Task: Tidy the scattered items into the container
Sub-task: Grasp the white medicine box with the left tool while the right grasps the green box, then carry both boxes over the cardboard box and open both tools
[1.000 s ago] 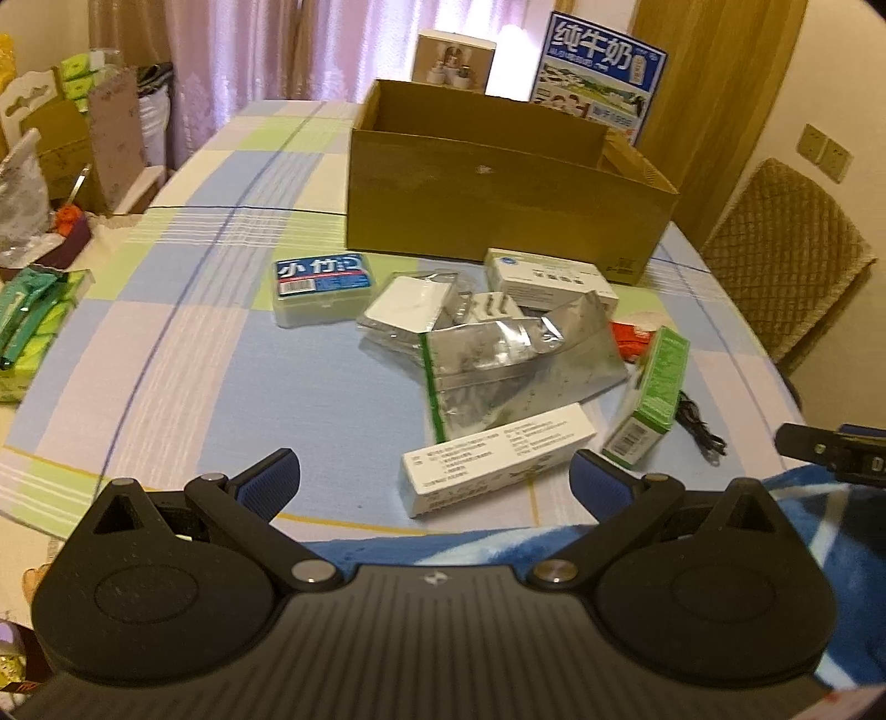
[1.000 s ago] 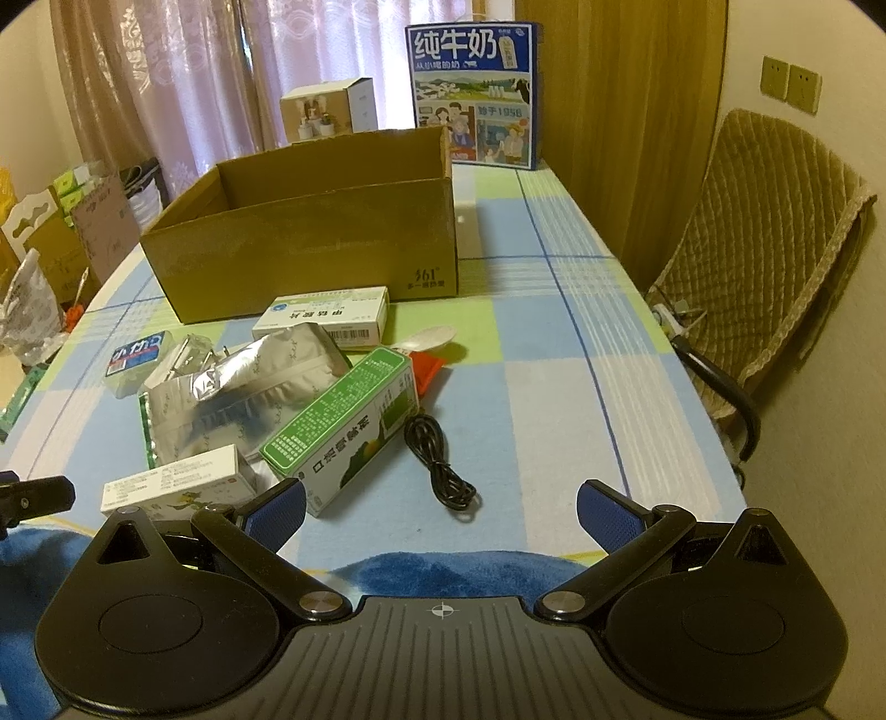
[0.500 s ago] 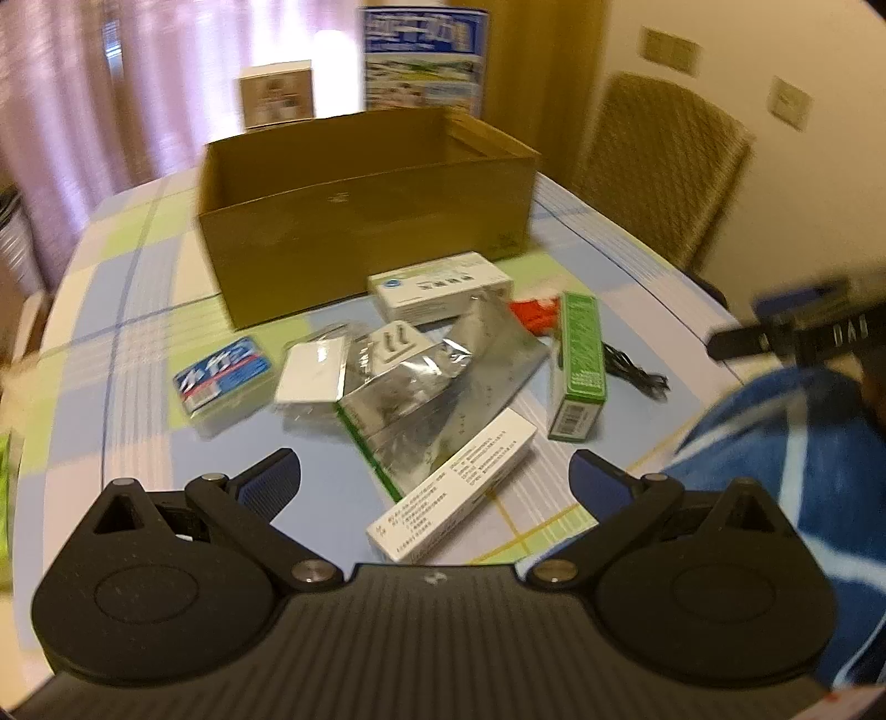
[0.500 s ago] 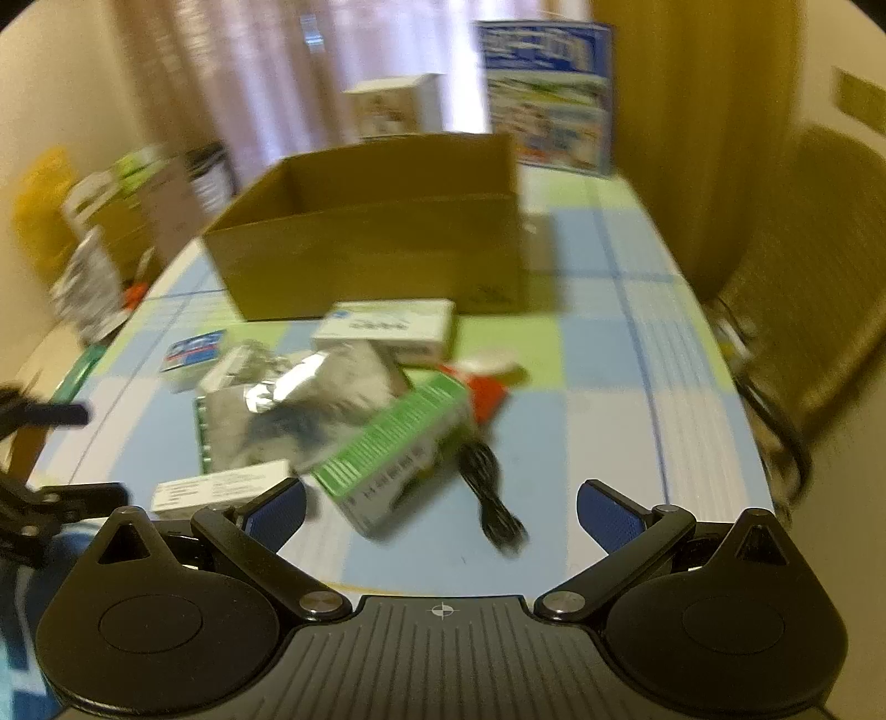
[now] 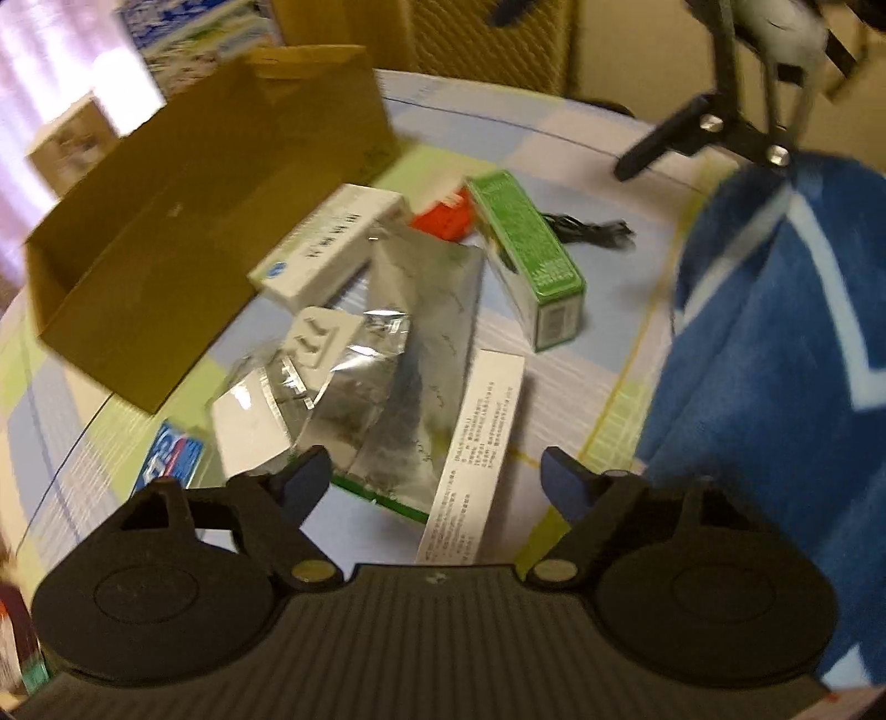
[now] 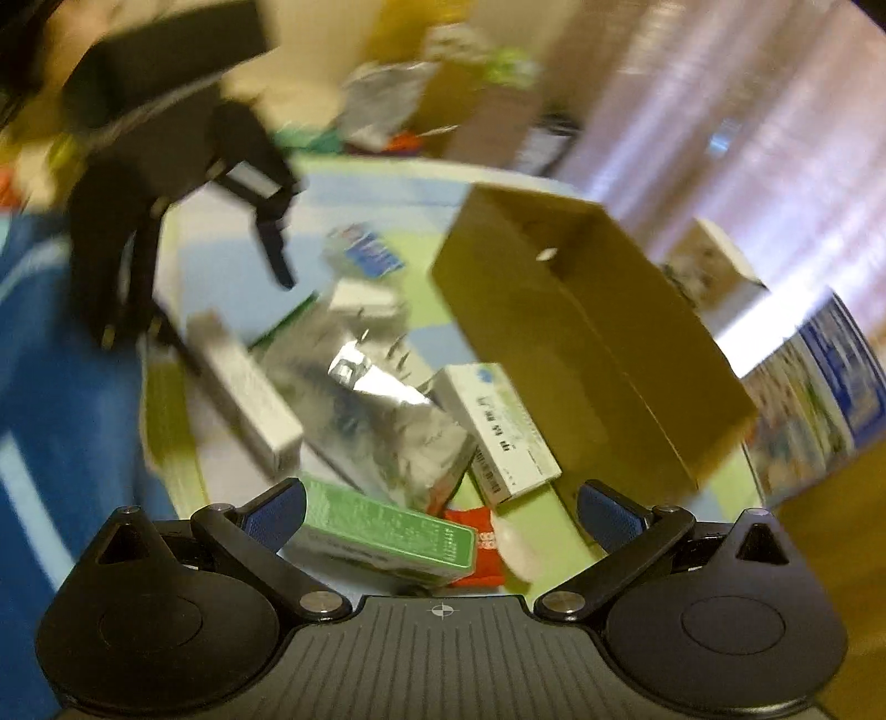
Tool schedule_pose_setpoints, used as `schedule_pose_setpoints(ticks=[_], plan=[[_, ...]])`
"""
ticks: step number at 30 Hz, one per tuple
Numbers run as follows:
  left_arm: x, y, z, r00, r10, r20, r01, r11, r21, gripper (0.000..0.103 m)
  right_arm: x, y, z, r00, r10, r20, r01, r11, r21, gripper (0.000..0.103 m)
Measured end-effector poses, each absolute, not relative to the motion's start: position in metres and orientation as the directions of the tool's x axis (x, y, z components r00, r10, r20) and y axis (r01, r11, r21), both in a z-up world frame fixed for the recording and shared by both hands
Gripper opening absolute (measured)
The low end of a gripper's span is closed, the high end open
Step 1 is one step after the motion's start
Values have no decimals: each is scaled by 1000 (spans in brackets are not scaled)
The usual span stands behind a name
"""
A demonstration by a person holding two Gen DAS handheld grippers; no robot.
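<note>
An open cardboard box (image 5: 183, 221) (image 6: 587, 332) stands on the checked tablecloth. Before it lies a scatter of items: a silver foil bag (image 5: 410, 343) (image 6: 387, 421), a long white carton (image 5: 479, 443) (image 6: 243, 393), a green carton (image 5: 526, 260) (image 6: 387, 531), a white medicine box (image 5: 326, 249) (image 6: 504, 432), a red packet (image 5: 443, 219), a black cable (image 5: 587, 230) and a blue-labelled pack (image 5: 171, 459). My left gripper (image 5: 437, 479) is open and empty, above the near end of the white carton. My right gripper (image 6: 440, 512) is open and empty, just above the green carton.
A blue patterned cloth (image 5: 775, 387) covers the table's near edge. The other gripper's black frame (image 5: 720, 127) (image 6: 166, 194) shows in each view. A blue milk carton (image 6: 819, 387) and a small white box (image 6: 709, 266) stand behind the cardboard box. A wicker chair (image 5: 487, 39) is beside the table.
Both grippers have swung and tilted sharply and dropped closer to the scattered items, the views now blurred. Both stay open and empty. The items have not moved.
</note>
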State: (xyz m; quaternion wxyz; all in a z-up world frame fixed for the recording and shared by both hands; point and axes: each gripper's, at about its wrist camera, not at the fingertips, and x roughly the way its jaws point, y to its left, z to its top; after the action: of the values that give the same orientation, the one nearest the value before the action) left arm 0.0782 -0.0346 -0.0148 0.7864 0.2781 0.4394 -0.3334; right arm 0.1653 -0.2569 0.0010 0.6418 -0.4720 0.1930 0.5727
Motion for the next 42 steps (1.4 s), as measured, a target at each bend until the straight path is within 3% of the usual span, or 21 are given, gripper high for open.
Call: schedule_pose_setpoints(ticks=[6,8,10,17,22,29,33,42], plan=[[92,-43,-26,299,-286,-910,847,519,115,54,175,-257,-27,199,519,-831,-860,-314,-402,100],[95,-44,-32,272,-281,-921,866,489,106,48,177,-255,-36,180,502,-846,-843,-364,-396,89],[96,-44,-37,248,-284,-926,880,466,93,46,180,-248,-42,169,477,-862,-834,-397,-383,73],[101,-42,-50,206,-305,-930,887,459,46,44,178,-235,-66,135,400,-907,-771,-532,-350,70],[101,-45,-53,173,-311,-934,899,436,21,38,180,-223,-87,137,338,-931,-733,-597,-325,57],[100,-50,-63,155,-291,-944,904,427,17,27,177,-217,-104,158,321,-934,-702,-628,-335,54],[100,-51,-67,157,-287,-945,897,442,15,21,175,-219,-102,171,348,-922,-710,-605,-360,31],[97,-46,-56,216,-287,-933,870,490,51,21,163,-237,-80,190,424,-885,-774,-489,-401,27]])
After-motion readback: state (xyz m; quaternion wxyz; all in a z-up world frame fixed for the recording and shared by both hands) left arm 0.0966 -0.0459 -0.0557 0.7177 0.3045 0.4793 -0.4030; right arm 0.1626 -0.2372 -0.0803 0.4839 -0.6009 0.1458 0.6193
